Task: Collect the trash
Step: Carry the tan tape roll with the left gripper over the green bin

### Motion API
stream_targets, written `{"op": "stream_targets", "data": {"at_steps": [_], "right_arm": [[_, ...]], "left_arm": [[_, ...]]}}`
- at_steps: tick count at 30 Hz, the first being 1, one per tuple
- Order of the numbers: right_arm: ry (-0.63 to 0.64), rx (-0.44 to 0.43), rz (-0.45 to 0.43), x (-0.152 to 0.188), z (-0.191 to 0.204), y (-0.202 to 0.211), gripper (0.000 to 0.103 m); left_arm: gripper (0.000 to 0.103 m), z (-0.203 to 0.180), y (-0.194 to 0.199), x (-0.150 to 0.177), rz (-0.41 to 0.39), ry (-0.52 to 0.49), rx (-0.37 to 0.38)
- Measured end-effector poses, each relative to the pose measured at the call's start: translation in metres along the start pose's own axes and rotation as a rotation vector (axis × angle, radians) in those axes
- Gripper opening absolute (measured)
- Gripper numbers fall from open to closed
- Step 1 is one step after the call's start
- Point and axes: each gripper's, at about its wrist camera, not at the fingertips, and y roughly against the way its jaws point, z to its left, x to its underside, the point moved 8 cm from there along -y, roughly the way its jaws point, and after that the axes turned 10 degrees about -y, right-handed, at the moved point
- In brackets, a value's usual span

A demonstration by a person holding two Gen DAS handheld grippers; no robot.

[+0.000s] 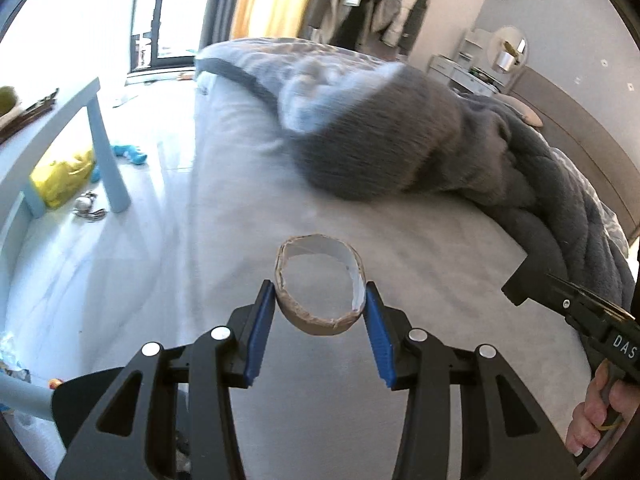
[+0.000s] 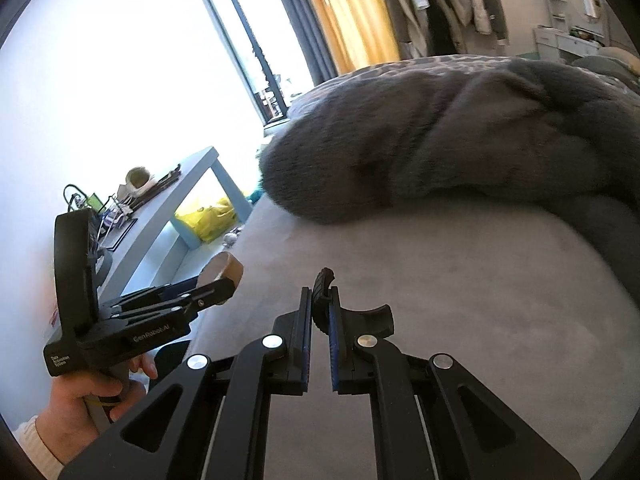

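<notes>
Cardboard tube (image 1: 320, 286): short brown roll core, squashed to an oval, whitish inner lining, frayed rim. You hold it end-on in your left gripper (image 1: 320, 300), blue pads (image 1: 260, 332) pressing its two sides, above the grey bed sheet (image 1: 420, 280). From the right wrist view the same tube (image 2: 224, 268) shows at the left gripper's tip (image 2: 218, 280), over the bed's edge. Your right gripper (image 2: 320, 312) pinches a thin black ridged piece (image 2: 322, 292), curved, sticking up past the nearly closed tongs. Beyond: rumpled dark grey fleece blanket (image 1: 400, 148). On the floor by the blue table (image 1: 100, 152), a yellow bag (image 1: 62, 176).
</notes>
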Motion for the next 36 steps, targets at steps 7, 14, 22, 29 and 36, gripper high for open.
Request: {"op": "stream_targets", "data": {"at_steps": [7, 14, 22, 29, 36], "right_arm": [[0.045, -0.033, 0.03, 0.004, 0.043, -0.022, 0.007], [0.073, -0.067, 0.049, 0.006, 0.078, -0.038, 0.008], [0.114, -0.114, 0.073, 0.014, 0.123, -0.056, 0.008], [0.143, -0.149, 0.104, 0.025, 0.163, -0.078, 0.008], [0.175, -0.174, 0.172, 0.05, 0.197, -0.108, 0.008]], "left_arm": [[0.047, 0.049, 0.018, 0.008, 0.001, 0.033, -0.054], [0.047, 0.089, 0.022, 0.03, 0.052, 0.066, -0.082], [0.048, 0.117, 0.015, 0.069, 0.153, 0.079, -0.084], [0.048, 0.145, 0.013, 0.105, 0.22, 0.096, -0.085], [0.048, 0.178, 0.009, 0.145, 0.309, 0.164, -0.067]]}}
